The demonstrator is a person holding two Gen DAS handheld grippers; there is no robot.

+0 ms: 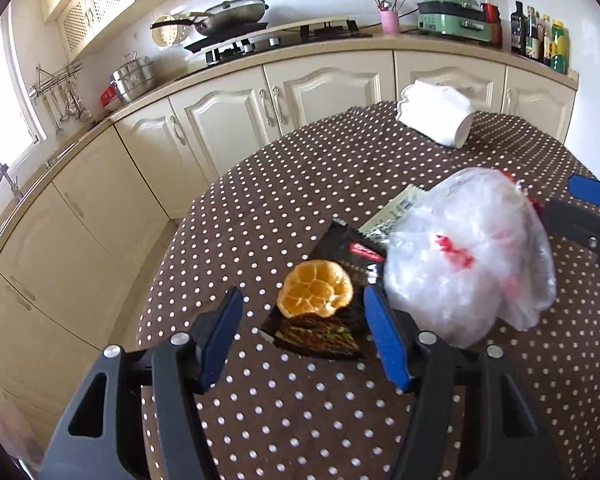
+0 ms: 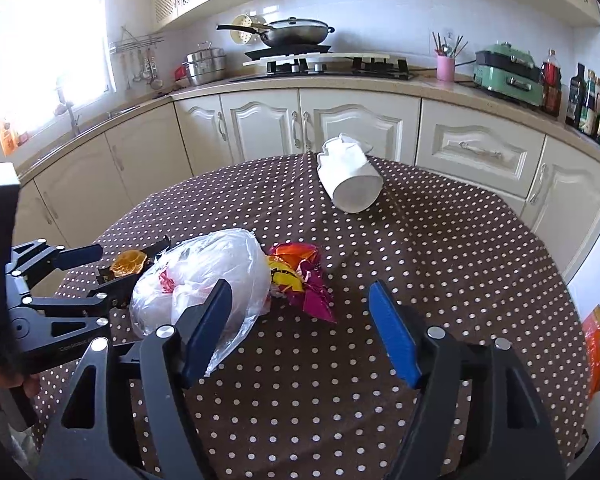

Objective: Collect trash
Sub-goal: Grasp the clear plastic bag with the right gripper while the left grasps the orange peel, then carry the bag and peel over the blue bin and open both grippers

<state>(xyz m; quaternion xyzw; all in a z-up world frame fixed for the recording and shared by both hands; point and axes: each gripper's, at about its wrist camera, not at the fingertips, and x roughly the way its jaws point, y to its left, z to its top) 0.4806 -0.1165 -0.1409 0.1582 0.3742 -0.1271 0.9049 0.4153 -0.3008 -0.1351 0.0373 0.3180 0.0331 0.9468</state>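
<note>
We count one crumpled clear bag [image 2: 204,280] | one orange peel [image 1: 315,289] | both our tools, left [image 1: 304,340] and right [image 2: 300,328], released, empty.

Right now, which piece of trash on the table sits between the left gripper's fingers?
The orange peel, lying on the black wrapper. The clear plastic bag lies off to the right, and the red-yellow wrapper beyond it.
</note>
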